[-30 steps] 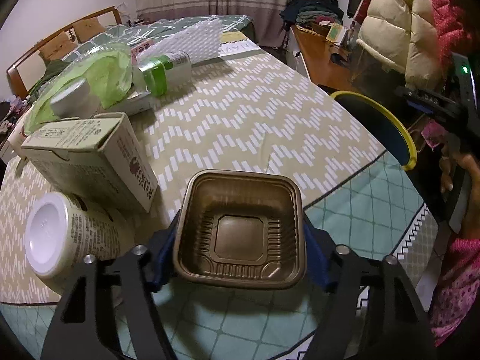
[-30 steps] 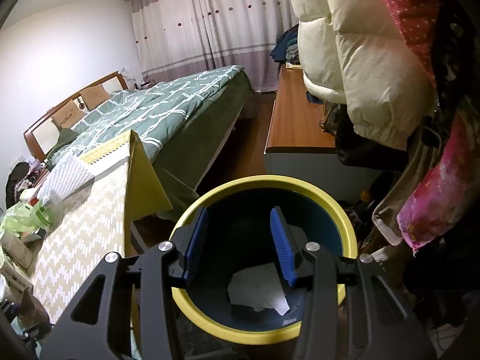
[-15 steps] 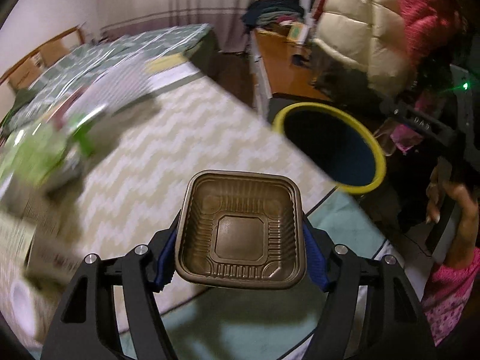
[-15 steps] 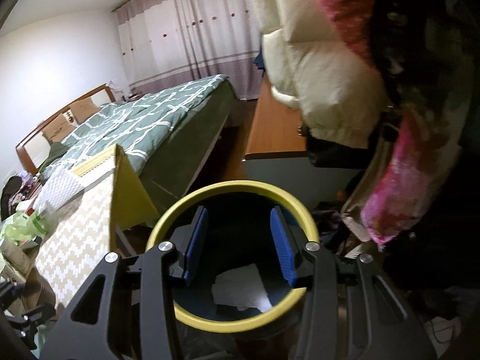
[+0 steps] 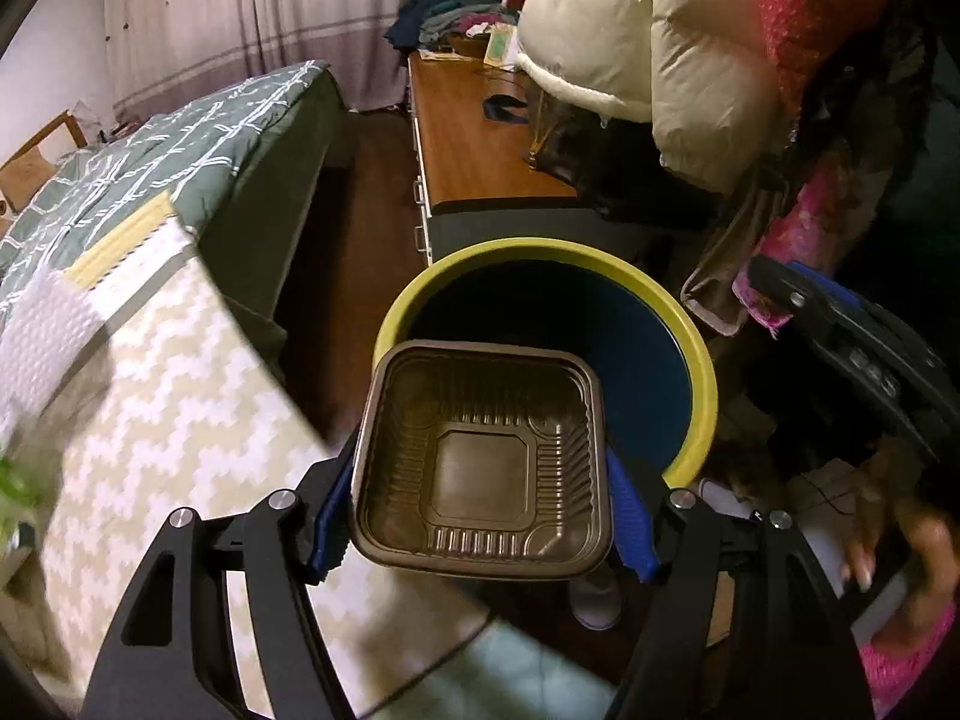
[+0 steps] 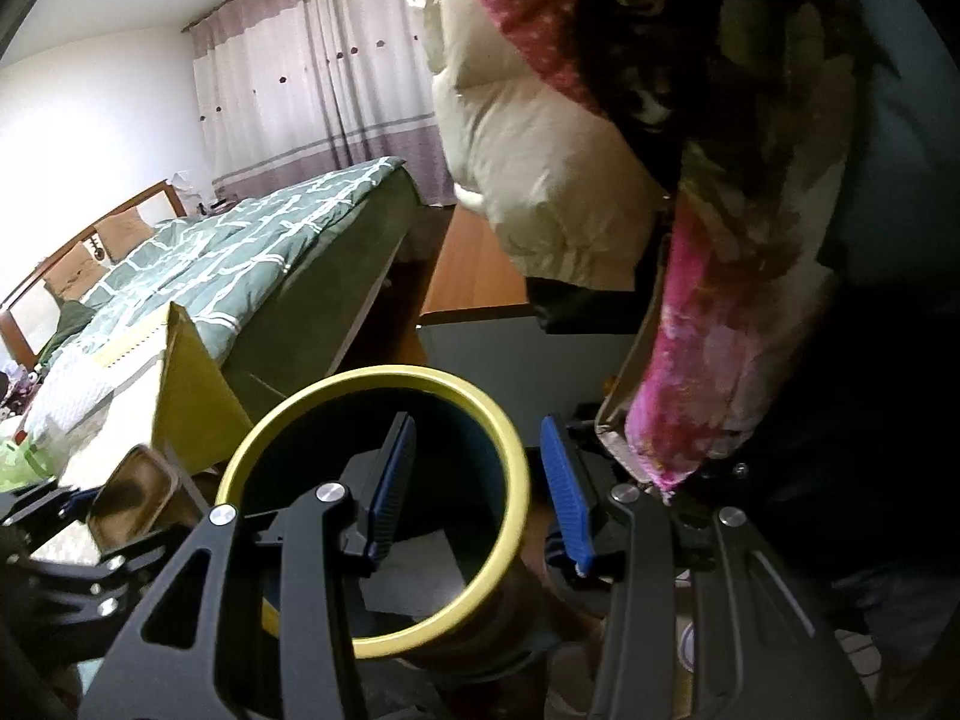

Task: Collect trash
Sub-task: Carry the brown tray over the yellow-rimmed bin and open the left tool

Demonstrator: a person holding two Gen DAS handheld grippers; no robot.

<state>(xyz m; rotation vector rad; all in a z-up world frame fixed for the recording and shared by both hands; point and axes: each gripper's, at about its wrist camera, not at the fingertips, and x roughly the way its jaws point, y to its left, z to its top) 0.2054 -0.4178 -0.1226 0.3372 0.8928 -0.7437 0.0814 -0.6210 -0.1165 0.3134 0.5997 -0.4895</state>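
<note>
My left gripper (image 5: 483, 480) is shut on a brown ribbed plastic tray (image 5: 480, 462), its blue pads pressing the tray's left and right sides. The tray hangs level over the near rim of a yellow-rimmed dark bin (image 5: 696, 360). In the right wrist view the same tray (image 6: 135, 501) shows at the lower left, beside the bin (image 6: 372, 381). My right gripper (image 6: 477, 480) is open and holds nothing. Its left finger is over the bin's mouth and its right finger is outside the rim. White paper (image 6: 414, 570) lies at the bottom of the bin.
A table with a zigzag cloth (image 5: 180, 390) stands left of the bin. Beyond it are a bed with a green quilt (image 5: 180, 138) and a wooden desk (image 5: 474, 138). Puffy coats (image 5: 648, 42) hang above the bin. A person's hand (image 5: 882, 546) is at the lower right.
My left gripper swung right with the tray, from over the table's cartons and bottles to over the bin. In the right wrist view the bin slid to the left.
</note>
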